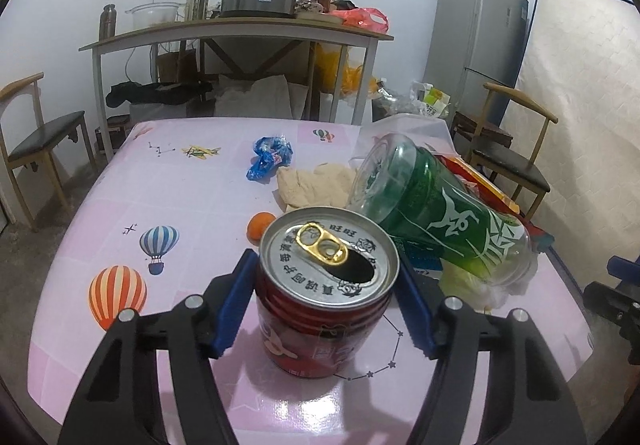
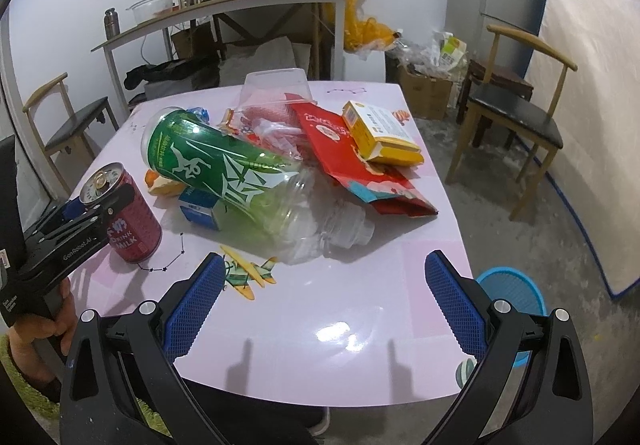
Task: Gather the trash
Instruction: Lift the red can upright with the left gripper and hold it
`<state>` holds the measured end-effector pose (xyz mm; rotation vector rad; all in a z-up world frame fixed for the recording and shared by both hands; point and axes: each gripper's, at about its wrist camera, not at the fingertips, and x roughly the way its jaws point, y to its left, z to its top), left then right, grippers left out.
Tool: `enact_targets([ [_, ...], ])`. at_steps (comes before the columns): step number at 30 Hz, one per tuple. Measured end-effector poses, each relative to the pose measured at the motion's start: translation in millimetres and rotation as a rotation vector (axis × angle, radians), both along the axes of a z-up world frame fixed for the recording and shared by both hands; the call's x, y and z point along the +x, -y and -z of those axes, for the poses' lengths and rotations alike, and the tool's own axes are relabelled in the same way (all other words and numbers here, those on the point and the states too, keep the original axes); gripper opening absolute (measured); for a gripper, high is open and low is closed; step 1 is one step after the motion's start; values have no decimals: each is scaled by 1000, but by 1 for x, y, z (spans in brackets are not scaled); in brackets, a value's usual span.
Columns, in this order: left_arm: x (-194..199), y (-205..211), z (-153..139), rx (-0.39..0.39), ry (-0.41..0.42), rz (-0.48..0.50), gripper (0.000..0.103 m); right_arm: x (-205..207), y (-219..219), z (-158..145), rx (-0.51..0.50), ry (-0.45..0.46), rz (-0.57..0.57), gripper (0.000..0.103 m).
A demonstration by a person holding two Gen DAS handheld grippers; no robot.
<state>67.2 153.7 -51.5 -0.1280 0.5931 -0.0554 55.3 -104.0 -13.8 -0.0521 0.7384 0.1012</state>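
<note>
The left gripper (image 1: 326,287) pointed forward and downward over a pink table (image 2: 340,305). Its two blue pads sat against either side of one upright red can (image 1: 324,297), gripping it near the rim; the can stood on the table. A person's hand (image 2: 44,325) held this gripper's handle, which read "GenRobot.AI". The can's side read "DRINK MILK", its pull tab was raised and its mouth open.

The right gripper (image 2: 326,301) hovered low over the table's near edge, jaws spread wide, nothing between them.

Just beyond the can lay one green plastic bottle (image 2: 224,169) on its side with white lettering. Behind it lay one red packet (image 2: 344,161) and one yellow box (image 2: 380,133). One blue basket (image 2: 512,293) stood on the floor beside the table.
</note>
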Motion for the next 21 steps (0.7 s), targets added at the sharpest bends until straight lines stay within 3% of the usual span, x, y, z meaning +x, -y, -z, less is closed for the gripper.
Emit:
enact_targets([
  [8,-8,-6,-2,-30,-18,6,65,0,-1,0,1,0,-2,95],
  [21,-23,-13,-4,-13,-19,1,65,1,-1,2,8,-3,-2,95],
])
